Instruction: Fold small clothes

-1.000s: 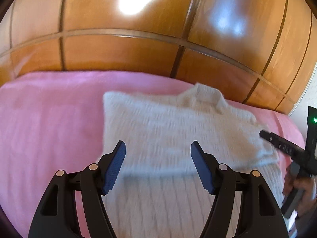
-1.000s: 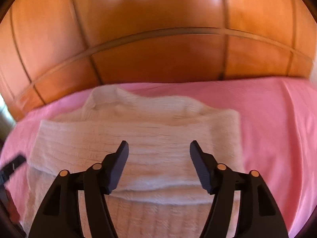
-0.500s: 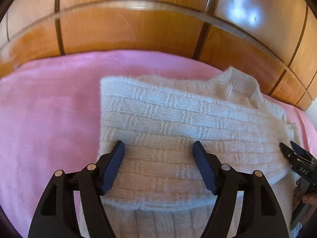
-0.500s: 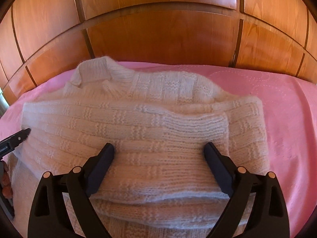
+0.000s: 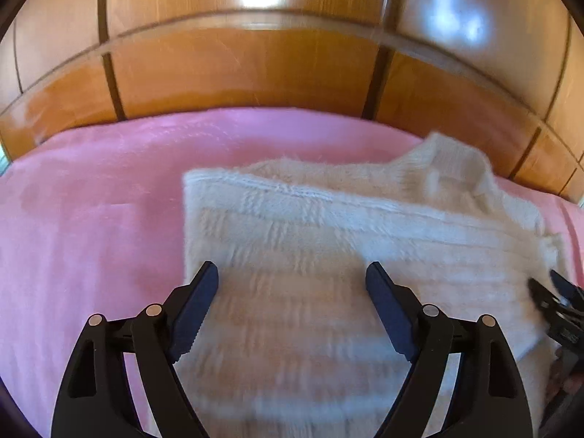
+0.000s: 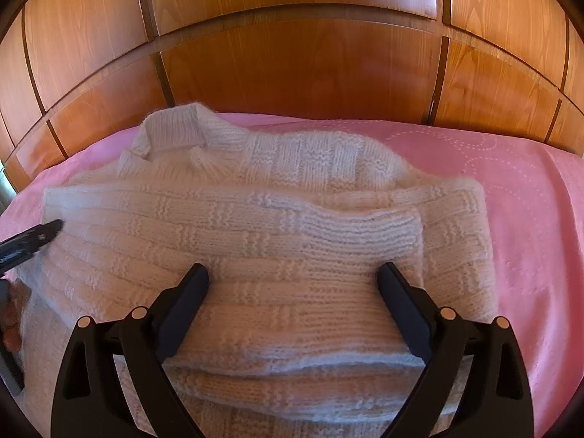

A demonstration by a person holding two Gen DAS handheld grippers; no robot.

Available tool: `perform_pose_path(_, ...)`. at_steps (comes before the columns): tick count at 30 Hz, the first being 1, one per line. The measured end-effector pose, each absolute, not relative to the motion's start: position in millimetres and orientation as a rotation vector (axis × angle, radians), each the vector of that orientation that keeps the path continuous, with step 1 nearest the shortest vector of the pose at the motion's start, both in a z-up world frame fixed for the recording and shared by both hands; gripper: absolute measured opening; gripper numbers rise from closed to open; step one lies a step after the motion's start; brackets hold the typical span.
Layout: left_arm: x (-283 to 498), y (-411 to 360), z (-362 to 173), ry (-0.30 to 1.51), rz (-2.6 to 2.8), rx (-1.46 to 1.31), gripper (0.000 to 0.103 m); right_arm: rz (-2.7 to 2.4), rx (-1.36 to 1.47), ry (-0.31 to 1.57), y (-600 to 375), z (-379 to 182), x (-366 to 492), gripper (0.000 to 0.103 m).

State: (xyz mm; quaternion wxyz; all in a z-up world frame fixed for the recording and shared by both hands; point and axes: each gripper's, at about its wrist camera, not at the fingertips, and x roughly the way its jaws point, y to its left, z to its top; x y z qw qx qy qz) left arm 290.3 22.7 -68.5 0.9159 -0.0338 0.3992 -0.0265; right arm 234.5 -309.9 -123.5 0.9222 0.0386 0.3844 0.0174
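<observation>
A white knitted sweater point(image 5: 328, 237) point(image 6: 273, 226) lies on the pink bedspread point(image 5: 91, 219), collar toward the wooden wall. Its sleeves are folded across the body, one band of knit over another. My left gripper point(image 5: 292, 273) hovers low over the sweater's left part. Its jaws are opening, and only flat knit lies under the gap, nothing pinched. My right gripper point(image 6: 292, 273) stands open and wide over the sweater's right part, its fingers straddling the folded sleeve without pressing on it. The right gripper's tips also show at the edge of the left wrist view point(image 5: 544, 281).
Glossy wooden panels point(image 6: 292, 65) rise right behind the bed. Pink bedspread point(image 6: 529, 200) stretches to the right of the sweater and to its left. A hand point(image 6: 11, 314) holding the left gripper shows at the left edge.
Both grippers have sunk closer to the sweater and their jaws stand wider apart. The sweater lies as before, sleeves folded across.
</observation>
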Motion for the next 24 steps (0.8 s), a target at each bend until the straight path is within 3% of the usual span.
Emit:
perform_pose_path(9, 199, 22, -18, 0.695, -0.077, -0.05, 0.083, 0.004, 0.042, 0.797, -303, -120, 235, 0.097)
perform_pose_path(24, 113, 49, -12, 0.697, -0.063, -0.064, 0.083, -0.007, 0.102, 0.887, -307, -110, 152, 0.101)
